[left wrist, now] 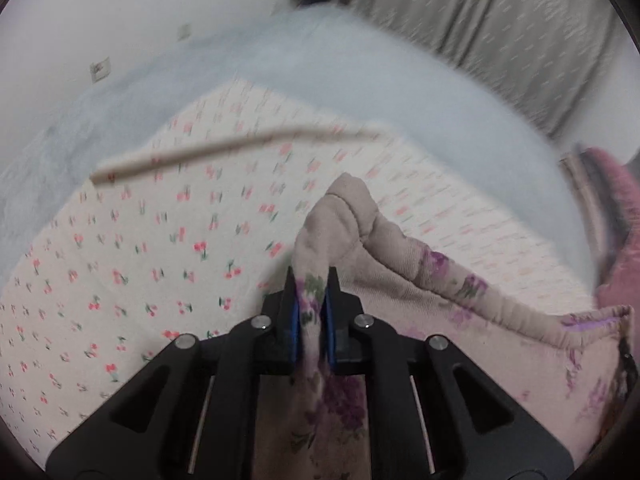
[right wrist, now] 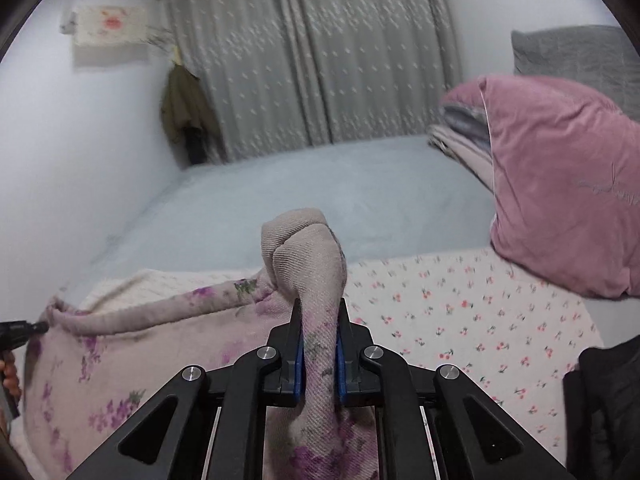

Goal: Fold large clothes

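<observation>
A beige garment with purple flowers (left wrist: 420,276) hangs stretched between both grippers above the bed. My left gripper (left wrist: 313,280) is shut on one bunched corner of it. My right gripper (right wrist: 320,312) is shut on the other bunched corner (right wrist: 308,248). The garment's top edge runs from the left gripper to the right in the left wrist view, and to the left in the right wrist view (right wrist: 132,328). The left gripper's tip (right wrist: 24,328) shows at the far left edge of the right wrist view.
A cream cloth with a cherry print (left wrist: 160,248) covers the pale blue bed (right wrist: 320,184). A pink pillow (right wrist: 568,184) and folded bedding (right wrist: 460,140) lie at the right. Grey curtains (right wrist: 312,52) hang behind. A dark item (right wrist: 604,412) sits at the right edge.
</observation>
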`<state>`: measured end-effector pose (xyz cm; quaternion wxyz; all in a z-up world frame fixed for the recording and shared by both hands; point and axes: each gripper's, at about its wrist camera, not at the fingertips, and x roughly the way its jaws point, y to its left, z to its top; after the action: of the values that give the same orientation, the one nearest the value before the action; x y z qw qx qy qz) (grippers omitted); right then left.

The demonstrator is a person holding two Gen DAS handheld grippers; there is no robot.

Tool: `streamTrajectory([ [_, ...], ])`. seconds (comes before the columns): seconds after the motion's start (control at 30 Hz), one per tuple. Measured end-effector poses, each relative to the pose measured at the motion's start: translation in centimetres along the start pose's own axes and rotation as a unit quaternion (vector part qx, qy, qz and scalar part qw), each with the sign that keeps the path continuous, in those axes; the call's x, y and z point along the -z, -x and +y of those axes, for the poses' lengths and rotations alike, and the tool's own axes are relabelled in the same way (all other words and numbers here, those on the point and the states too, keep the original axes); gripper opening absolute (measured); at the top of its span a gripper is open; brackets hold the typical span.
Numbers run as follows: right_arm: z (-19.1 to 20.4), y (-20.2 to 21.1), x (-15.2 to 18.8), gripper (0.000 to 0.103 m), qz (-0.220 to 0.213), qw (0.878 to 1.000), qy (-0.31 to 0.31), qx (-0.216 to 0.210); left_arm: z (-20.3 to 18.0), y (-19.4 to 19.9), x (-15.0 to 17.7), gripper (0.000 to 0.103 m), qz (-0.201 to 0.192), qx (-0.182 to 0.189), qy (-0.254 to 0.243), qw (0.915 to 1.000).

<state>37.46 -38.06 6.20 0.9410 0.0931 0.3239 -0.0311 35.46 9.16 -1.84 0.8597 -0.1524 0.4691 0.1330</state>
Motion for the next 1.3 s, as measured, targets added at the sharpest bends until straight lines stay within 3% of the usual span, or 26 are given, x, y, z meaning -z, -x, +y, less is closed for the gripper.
streamTrajectory([
  [0.07, 0.0, -5.8, 2.3, 0.011, 0.062, 0.997, -0.006, 0.035, -0.5, -3.9, 2.2, 0.012, 0.02, -0.049, -0.008, 0.9986],
  [0.13, 0.4, -9.5, 5.0, 0.011, 0.104, 0.993, 0.005, 0.054, -0.9, -4.2, 3.8, 0.012, -0.026, -0.072, -0.025, 0.9967],
  [0.23, 0.5, -9.6, 5.0, 0.011, 0.096, 0.993, 0.014, 0.068, -0.7, -3.6, 3.6, 0.012, -0.039, -0.073, -0.018, 0.9964],
  [0.5, -1.7, -8.8, 5.8, 0.014, 0.09, 0.993, -0.031, 0.069, -0.2, -2.9, 4.4, 0.014, -0.044, -0.06, -0.014, 0.9972],
  [0.6, -1.9, -9.7, 5.5, 0.032, 0.127, 0.989, -0.053, 0.058, -0.3, -3.5, 4.3, 0.025, -0.039, -0.063, -0.011, 0.9972],
  [0.67, -1.4, -10.0, 5.0, 0.054, 0.147, 0.985, -0.038, 0.084, -0.6, -3.5, 4.1, 0.032, -0.03, -0.06, -0.019, 0.9976],
  [0.7, -0.8, -9.7, 4.7, 0.054, 0.155, 0.983, -0.019, 0.092, -0.5, -3.3, 3.7, 0.033, -0.013, -0.053, -0.024, 0.9982],
  [0.73, -0.1, -8.9, 4.2, 0.054, 0.159, 0.983, 0.007, 0.088, -0.1, -2.5, 3.2, 0.033, -0.003, -0.038, -0.02, 0.9991],
  [0.8, 0.8, -4.4, 3.2, 0.056, 0.109, 0.992, 0.01, 0.068, 1.3, 0.5, 2.8, 0.033, -0.017, 0.002, 0.007, 0.9998],
  [0.9, 1.1, 2.9, 3.8, 0.068, 0.053, 0.998, -0.013, 0.022, 2.0, 6.1, 3.7, 0.037, -0.048, 0.037, 0.007, 0.9982],
  [1.0, 2.8, 7.6, 6.2, 0.069, 0.067, 0.997, 0.032, -0.022, -0.6, 11.2, 7.3, 0.039, -0.068, 0.055, -0.058, 0.9945],
  [1.13, 7.3, 11.1, 10.5, 0.069, 0.086, 0.988, 0.112, -0.06, -7.0, 14.9, 14.6, 0.05, -0.081, 0.097, -0.166, 0.9781],
  [1.23, 10.8, 12.3, 13.2, 0.069, 0.068, 0.982, 0.165, -0.068, -11.0, 14.1, 18.6, 0.05, -0.061, 0.118, -0.226, 0.9652],
  [1.3, 12.5, 11.6, 14.6, 0.069, 0.065, 0.978, 0.184, -0.069, -13.1, 11.3, 20.5, 0.05, -0.044, 0.097, -0.246, 0.9632],
])
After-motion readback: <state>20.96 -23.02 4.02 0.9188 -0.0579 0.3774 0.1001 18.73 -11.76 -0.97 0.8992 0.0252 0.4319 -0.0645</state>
